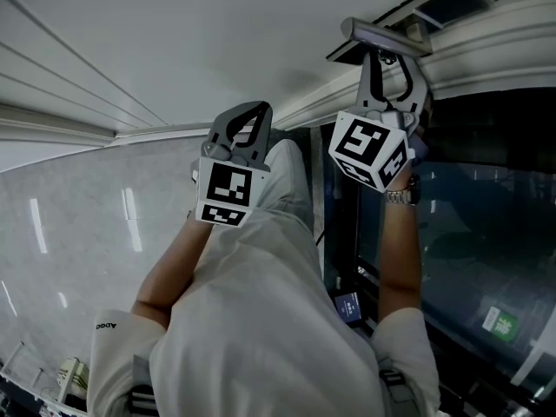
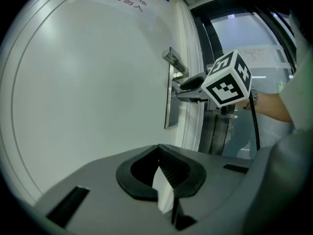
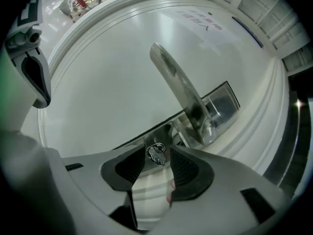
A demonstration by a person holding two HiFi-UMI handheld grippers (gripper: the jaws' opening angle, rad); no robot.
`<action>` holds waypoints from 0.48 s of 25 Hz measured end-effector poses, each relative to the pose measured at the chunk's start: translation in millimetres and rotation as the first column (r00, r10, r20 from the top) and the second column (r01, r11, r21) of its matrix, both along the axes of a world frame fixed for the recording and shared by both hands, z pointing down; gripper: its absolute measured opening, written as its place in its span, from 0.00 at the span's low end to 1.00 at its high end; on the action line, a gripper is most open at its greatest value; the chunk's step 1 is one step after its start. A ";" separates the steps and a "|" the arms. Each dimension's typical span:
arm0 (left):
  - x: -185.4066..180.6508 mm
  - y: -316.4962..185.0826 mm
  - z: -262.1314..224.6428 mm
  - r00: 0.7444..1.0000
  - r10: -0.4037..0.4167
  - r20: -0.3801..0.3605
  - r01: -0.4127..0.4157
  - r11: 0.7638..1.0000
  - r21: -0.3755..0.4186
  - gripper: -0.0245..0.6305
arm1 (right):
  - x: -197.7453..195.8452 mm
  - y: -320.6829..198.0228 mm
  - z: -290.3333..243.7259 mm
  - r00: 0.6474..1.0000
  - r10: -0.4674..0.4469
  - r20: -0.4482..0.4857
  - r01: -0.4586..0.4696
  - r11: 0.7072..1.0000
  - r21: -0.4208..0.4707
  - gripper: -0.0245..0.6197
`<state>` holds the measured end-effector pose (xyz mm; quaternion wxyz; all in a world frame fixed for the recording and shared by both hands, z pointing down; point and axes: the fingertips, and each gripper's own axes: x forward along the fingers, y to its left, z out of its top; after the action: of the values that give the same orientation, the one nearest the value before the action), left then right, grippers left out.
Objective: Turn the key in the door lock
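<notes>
Right tongs (image 3: 158, 150) clamped on key (image 3: 156, 155), which sits in lock plate (image 3: 221, 104) just below handle (image 3: 178, 87), near latch edge of door (image 3: 98, 82). Left tongs (image 2: 159, 150) pressed together with nothing between, held well back from door.

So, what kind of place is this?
Probably a corridor in a public or commercial building: a white door with a printed notice, glass panels beside it, and a polished stone floor.
</notes>
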<state>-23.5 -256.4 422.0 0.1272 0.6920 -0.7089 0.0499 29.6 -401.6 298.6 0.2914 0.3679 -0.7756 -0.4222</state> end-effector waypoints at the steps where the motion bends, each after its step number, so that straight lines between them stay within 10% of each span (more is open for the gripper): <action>1: 0.4 0.0 0.1 1.000 0.000 0.000 0.000 1.000 -0.001 0.05 | -2.0 -0.3 0.2 1.000 -0.004 -0.010 0.004 1.000 0.001 0.29; 12: -5.1 1.1 2.7 1.000 -0.015 -0.002 0.015 1.000 -0.007 0.05 | -4.0 -4.8 0.7 1.000 0.020 -0.016 -0.019 0.998 0.063 0.09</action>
<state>-28.5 -255.3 424.6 0.1307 0.6862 -0.7138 0.0509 25.6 -406.4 299.3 0.2901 0.3807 -0.7561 -0.4464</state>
